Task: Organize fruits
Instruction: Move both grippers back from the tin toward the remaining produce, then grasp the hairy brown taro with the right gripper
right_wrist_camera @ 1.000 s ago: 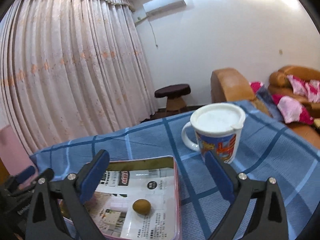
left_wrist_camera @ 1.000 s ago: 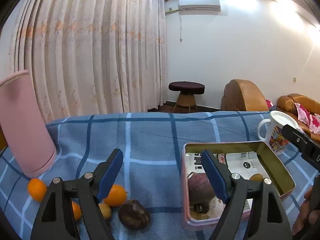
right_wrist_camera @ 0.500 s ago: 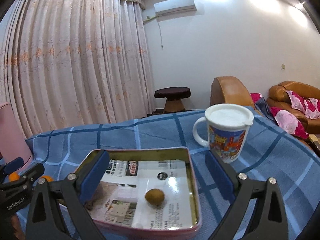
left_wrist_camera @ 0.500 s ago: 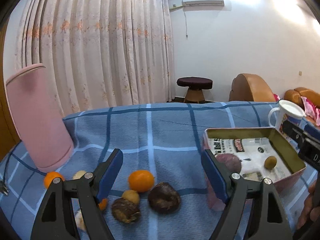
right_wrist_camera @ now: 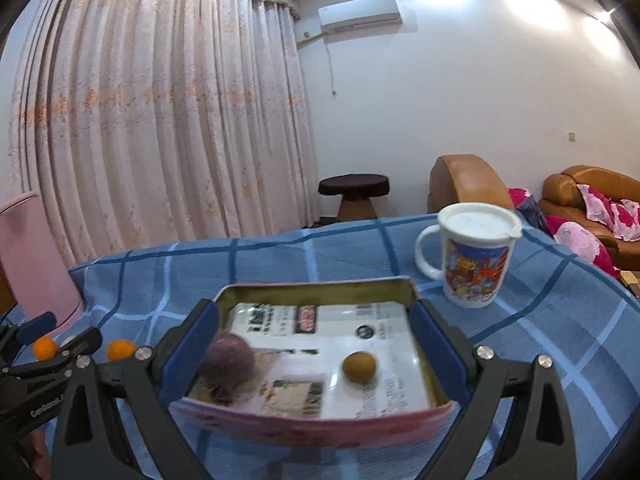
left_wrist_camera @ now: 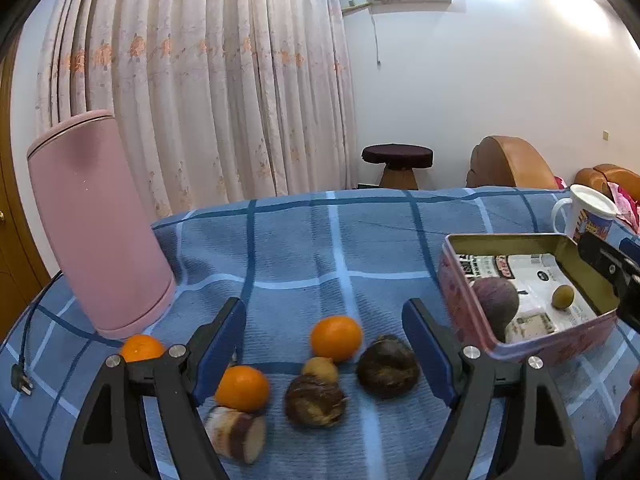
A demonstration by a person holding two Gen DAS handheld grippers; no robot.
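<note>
left gripper (left_wrist_camera: 334, 354): fingers spread wide, empty | right gripper (right_wrist_camera: 316, 350): fingers spread wide, gripping nothing

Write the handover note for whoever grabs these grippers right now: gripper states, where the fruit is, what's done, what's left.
Left gripper: open, empty, over the loose fruit on the blue cloth.
Right gripper: open, empty, facing the pink tin.
Done: purple fruit and small brown fruit are in the tin.
Left: three oranges, two dark brown fruits, a small tan one and a cut piece.
</note>
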